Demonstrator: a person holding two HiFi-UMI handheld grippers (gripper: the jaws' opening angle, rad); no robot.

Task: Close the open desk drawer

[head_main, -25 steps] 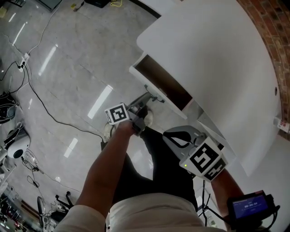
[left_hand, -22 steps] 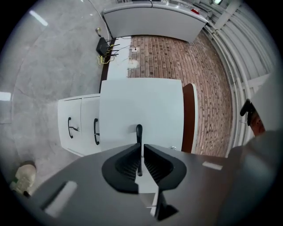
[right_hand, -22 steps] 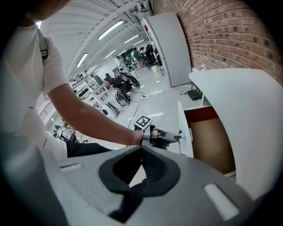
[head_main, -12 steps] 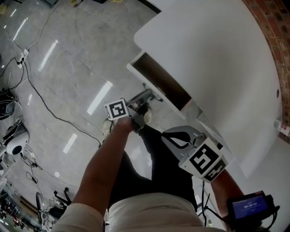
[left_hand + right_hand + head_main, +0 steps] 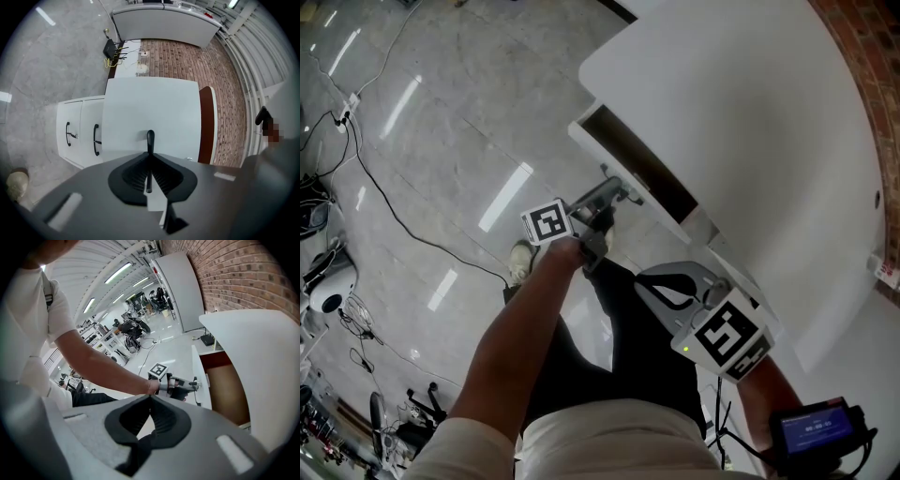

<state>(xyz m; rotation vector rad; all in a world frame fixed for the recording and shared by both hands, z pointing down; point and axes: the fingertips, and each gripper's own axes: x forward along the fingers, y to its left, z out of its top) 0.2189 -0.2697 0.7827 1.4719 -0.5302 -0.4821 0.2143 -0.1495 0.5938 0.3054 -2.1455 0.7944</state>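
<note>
the drawer [image 5: 637,172] stands pulled out from under the white table [image 5: 741,112], its brown inside open to view and its white front facing the person. the left tongs [image 5: 149,156] are pressed together on the thin black handle [image 5: 150,138] in the middle of that front, with the bar running down between the two pads. the right tongs [image 5: 150,398] hang back near the person's body, pressed together on nothing, and take no part in this.

the likeliest trouble is the grip. the handle is narrow and smooth, and the tongs hold it only by their tips, so a push that is not square to the drawer front could let the bar slide out sideways and leave the drawer half shut.

a push aimed a little to one side could also twist the drawer on its runners and make it bind before it is home.

too hard a shove may bang the front against the table frame and let it spring open again.

in the head view the right tongs sit close beneath the table edge. if the body leans in with the push, they might knock against it.
</note>
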